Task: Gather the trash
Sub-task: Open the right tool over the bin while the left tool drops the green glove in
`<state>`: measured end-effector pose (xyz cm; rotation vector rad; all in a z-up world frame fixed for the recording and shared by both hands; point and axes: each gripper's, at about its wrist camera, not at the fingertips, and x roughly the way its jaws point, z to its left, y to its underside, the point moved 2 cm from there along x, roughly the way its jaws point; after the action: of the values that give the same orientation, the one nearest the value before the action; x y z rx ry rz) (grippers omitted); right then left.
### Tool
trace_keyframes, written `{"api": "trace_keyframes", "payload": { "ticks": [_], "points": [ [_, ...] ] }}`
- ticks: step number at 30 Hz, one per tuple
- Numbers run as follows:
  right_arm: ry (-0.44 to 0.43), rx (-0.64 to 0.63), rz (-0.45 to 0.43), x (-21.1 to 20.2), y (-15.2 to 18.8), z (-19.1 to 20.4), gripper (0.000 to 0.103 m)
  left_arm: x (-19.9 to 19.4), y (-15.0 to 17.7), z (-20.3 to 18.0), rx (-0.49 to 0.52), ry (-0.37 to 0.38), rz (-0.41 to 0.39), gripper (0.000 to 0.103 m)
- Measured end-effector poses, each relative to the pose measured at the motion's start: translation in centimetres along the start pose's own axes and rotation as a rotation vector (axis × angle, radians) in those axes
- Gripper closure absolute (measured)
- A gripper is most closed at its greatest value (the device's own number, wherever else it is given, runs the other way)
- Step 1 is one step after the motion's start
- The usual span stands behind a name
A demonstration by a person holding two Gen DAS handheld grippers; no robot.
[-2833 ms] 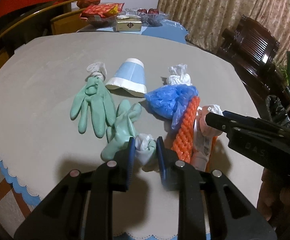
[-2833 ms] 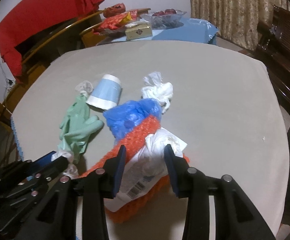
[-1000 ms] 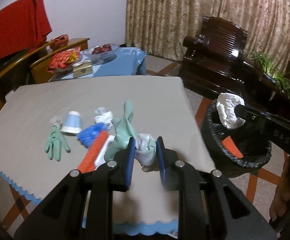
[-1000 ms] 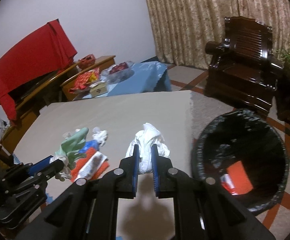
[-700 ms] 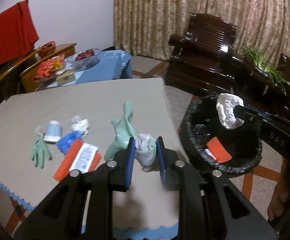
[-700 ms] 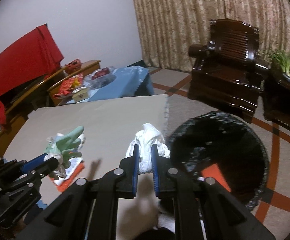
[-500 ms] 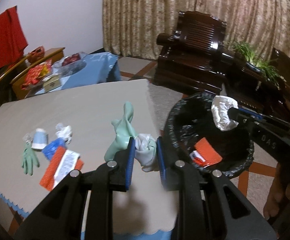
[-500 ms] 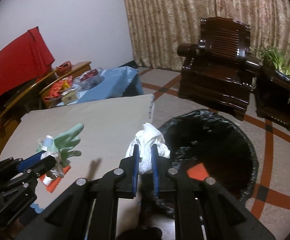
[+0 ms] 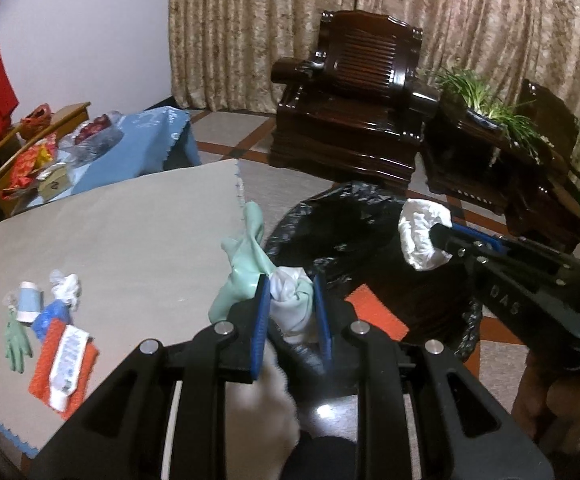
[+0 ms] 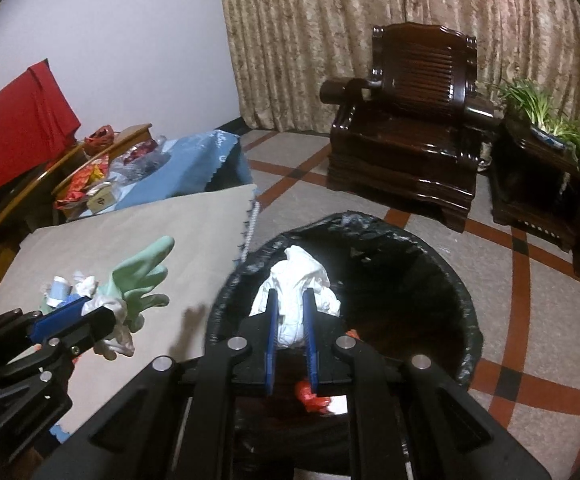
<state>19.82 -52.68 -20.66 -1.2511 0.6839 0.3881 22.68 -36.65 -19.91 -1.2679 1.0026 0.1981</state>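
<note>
Moved since earlier: both tongs have left the litter pile on the worktop and swung right to the bin, loads unchanged.
Right tongs: clamped on a crumpled white paper wad, hanging over the mouth of the black-lined trash bin.
Left tongs: clamped on a green rubber glove bunched with white tissue, at the bin's near-left rim, worktop edge just beside.
Handling, wad: light, soft, crushable; any pinch holds, should drop cleanly.
Handling, glove: limp, slightly grippy; held at the bunched cuff, fingers dangle and may snag the liner.
Bin contents: orange scrap at the bottom.
Left on worktop: second green glove, paper cup, blue plastic, orange mesh with a wrapper, far left.
</note>
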Motion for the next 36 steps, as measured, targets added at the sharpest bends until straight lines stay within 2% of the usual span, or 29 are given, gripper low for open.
{"api": "trace_keyframes", "payload": {
  "ticks": [7, 10, 11, 14, 16, 20, 24, 26, 36],
  "points": [
    [0.025, 0.023, 0.030, 1.7, 0.6, -3.1, 0.090, 2.3, -1.1, -3.3, 0.028, 0.061, -0.004, 0.082],
    [0.029, 0.032, 0.058, 2.6, 1.1, -4.0, 0.080, 3.8, -1.0, -4.2, 0.039, 0.100, 0.015, 0.079],
    [0.030, 0.041, 0.058, 2.7, 1.4, -4.3, 0.073, 4.5, -0.7, -4.2, 0.039, 0.103, 0.030, 0.078],
    [0.035, 0.063, 0.067, 2.8, 2.3, -4.8, 0.069, 5.8, -0.1, -3.5, 0.024, 0.103, 0.062, 0.077],
    [0.038, 0.077, 0.068, 2.5, 2.8, -5.2, 0.069, 6.0, 0.3, -2.8, 0.020, 0.092, 0.070, 0.077],
    [0.049, 0.110, 0.070, 1.5, 3.8, -5.8, 0.069, 5.6, 0.6, -1.4, 0.023, 0.050, 0.063, 0.061],
    [0.054, 0.130, 0.076, 0.5, 4.3, -5.5, 0.069, 4.4, 0.8, 0.4, 0.021, 0.009, 0.053, 0.059],
    [0.050, 0.126, 0.077, 0.1, 4.3, -4.9, 0.069, 3.7, 1.1, 1.4, 0.020, -0.010, 0.044, 0.050],
    [-0.017, 0.064, 0.081, -0.8, 5.7, 3.1, 0.069, -0.4, 4.2, 9.3, -0.016, -0.125, 0.035, 0.041]
  ]
}}
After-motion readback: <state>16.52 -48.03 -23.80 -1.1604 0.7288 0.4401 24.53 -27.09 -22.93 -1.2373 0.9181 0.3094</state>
